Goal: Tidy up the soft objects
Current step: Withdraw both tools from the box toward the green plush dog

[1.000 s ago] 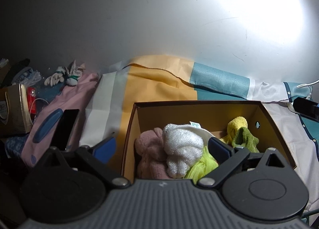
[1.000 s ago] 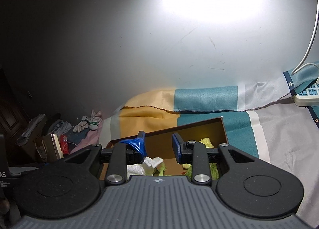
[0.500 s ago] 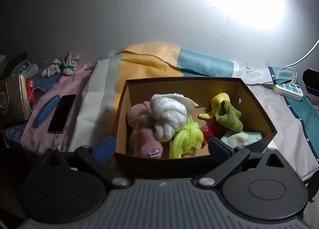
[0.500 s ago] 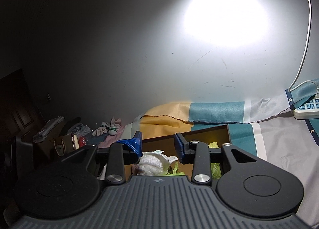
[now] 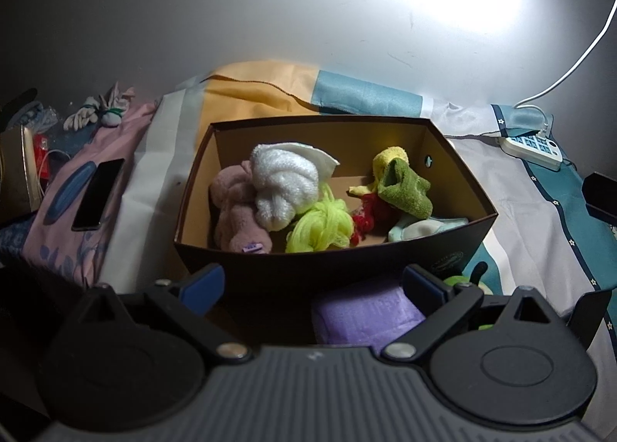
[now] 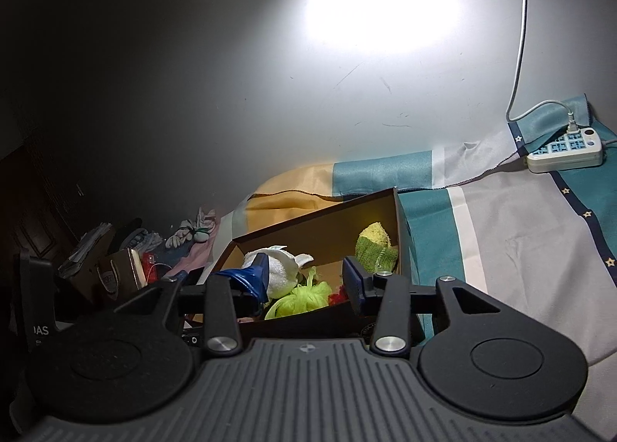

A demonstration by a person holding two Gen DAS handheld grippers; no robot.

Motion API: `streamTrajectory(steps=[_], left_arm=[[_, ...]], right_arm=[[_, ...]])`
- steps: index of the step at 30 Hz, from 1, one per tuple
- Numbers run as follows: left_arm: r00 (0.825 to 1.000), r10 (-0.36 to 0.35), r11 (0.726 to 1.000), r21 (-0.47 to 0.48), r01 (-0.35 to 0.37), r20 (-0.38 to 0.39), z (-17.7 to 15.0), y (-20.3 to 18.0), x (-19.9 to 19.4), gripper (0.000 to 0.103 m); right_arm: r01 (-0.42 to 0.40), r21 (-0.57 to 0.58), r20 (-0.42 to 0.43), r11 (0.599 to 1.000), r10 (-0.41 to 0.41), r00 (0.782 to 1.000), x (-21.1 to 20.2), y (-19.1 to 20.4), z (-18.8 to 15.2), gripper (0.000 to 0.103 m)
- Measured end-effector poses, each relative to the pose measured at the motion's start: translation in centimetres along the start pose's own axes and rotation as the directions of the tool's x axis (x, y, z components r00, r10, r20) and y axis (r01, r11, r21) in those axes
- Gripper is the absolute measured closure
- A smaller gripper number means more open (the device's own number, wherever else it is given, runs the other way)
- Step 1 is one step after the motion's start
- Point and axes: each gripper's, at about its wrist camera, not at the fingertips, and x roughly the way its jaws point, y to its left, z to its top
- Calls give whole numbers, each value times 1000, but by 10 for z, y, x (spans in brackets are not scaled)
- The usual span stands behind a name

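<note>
Since a second ago both views have drawn back from the box (image 5: 335, 261): its whole dark front wall now shows in the left view, and a purple soft item (image 5: 362, 315) has come into sight just before it. The right tongs (image 6: 306, 282) have just been opening and stand released, nothing between the pads. The left tongs (image 5: 312, 286) are spread wide, empty, tilted down over the box's near wall. The left view alone shows the pink towel (image 5: 235, 210), white towel (image 5: 283, 184), lime mesh puff (image 5: 320, 226) and green sock (image 5: 405, 187) inside, plus a phone (image 5: 98, 193) on the bedding. The right view shows the power strip (image 6: 565, 151) more fully.
</note>
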Motion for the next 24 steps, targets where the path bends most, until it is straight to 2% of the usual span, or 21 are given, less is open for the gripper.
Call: streamTrajectory(steps=[7, 12, 15, 18, 24], left_arm=[[998, -63, 998, 27, 64, -19, -15, -28, -2, 5], [995, -93, 995, 33, 94, -26, -23, -43, -2, 5], [994, -106, 993, 47, 107, -30, -29, -53, -4, 5], [993, -116, 991, 64, 118, -37, -36, -63, -5, 4], [990, -125, 989, 73, 129, -57, -44, -77, -1, 3]], right_arm=[[38, 23, 40, 999, -39, 998, -25, -18, -7, 76], [116, 11, 78, 993, -116, 990, -42, -23, -9, 76], [93, 28, 116, 995, -96, 989, -54, -29, -10, 76], [53, 29, 75, 998, -55, 996, -57, -34, -11, 76], [66, -40, -19, 997, -67, 998, -55, -37, -22, 76]])
